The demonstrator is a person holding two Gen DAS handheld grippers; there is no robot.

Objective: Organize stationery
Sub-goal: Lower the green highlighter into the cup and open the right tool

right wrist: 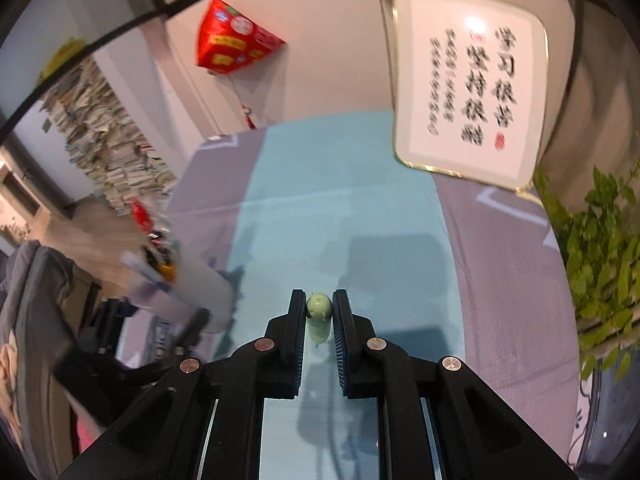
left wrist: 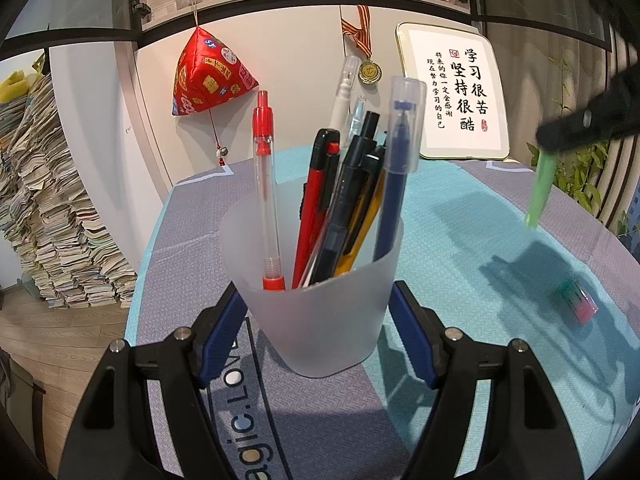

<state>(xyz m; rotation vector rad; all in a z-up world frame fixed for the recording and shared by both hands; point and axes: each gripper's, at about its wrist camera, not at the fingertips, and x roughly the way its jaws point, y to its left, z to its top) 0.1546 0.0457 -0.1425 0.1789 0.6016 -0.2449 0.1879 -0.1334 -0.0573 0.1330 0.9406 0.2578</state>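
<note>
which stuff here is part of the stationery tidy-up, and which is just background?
Job:
- frosted pen cup, clamped by left gripper
- pens in the cup
- green pen, gripped by right gripper
- eraser on the mat

Background:
- framed calligraphy
- red hanging ornament
- medal
- stacked books
- plant

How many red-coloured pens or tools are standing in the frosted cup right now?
2: a clear pen with red cap and tip at the cup's left side, and a red-and-black utility knife leaning in the middle bunch. Others may be hidden behind the dark pens.
</note>
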